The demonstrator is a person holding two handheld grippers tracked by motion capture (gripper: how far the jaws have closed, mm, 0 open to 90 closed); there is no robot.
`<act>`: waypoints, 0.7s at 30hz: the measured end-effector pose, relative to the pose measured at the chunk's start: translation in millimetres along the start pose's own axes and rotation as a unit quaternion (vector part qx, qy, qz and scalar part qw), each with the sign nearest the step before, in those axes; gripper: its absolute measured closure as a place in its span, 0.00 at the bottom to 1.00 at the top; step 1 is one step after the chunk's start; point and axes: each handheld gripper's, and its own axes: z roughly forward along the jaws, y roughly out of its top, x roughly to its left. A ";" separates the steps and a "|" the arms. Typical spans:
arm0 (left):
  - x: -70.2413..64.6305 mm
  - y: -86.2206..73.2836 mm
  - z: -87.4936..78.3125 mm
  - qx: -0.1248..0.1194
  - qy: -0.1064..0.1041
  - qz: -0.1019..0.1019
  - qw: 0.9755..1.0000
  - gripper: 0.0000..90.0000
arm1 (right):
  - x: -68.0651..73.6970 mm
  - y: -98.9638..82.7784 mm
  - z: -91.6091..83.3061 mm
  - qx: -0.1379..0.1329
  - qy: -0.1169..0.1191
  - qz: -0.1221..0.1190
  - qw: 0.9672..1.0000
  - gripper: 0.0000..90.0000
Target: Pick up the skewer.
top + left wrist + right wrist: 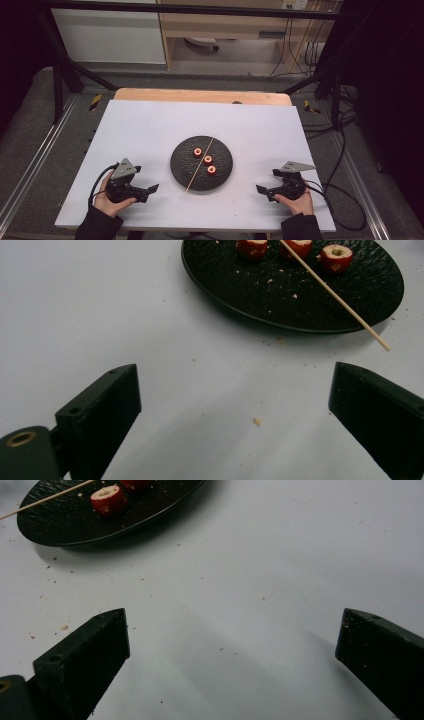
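- Skewer (199, 165) lay across the black plate (181, 170) at the counter's (150, 125) middle, running from far right to near left, its near tip overhanging the rim on the person's side.
- Three red fruit pieces (205, 160) sat on the plate just beside the stick: one on its left, two on its right. Whether any touched the stick could not be told.
- Left tongs (152, 190) rested low at the plate's left, jaws wide, nothing between them. In the left gripper view, the skewer tip (384, 345) hung just beyond the plate edge, ahead of the jaws.
- Right tongs (260, 190) rested at the plate's right, jaws likewise wide and empty, apart from the plate.
- Judged step: approach, before any pick-up. The overhanging tip looked the best place to pinch the stick, since the jaws could close there without scraping the plate.
- The other tongs would then take a fruit piece by its sides, hollow end facing the point. Squeeze gently; the pieces looked soft.
- Crumbs (64, 627) dotted the counter and plate; harmless.
- Nothing stood between either tongs and the plate. Trailing cables (345, 200) lay off to the right, behind the right hand (300, 202).
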 end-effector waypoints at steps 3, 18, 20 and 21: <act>-4.8 8.5 2.2 0.004 0.002 -0.001 1.000 0.08 | 0.2 -0.2 0.5 -0.001 -0.001 0.000 1.000 0.02; -38.8 54.2 38.1 0.016 0.009 -0.008 1.000 0.26 | 0.3 -0.5 1.3 0.001 -0.001 -0.002 1.000 0.02; -42.4 57.4 45.4 0.017 0.007 -0.013 1.000 0.29 | 0.2 -0.4 1.5 0.001 -0.001 -0.001 1.000 0.02; -46.3 59.8 52.5 0.016 0.009 -0.017 1.000 0.32 | 0.4 -0.6 1.9 0.001 0.000 0.000 1.000 0.02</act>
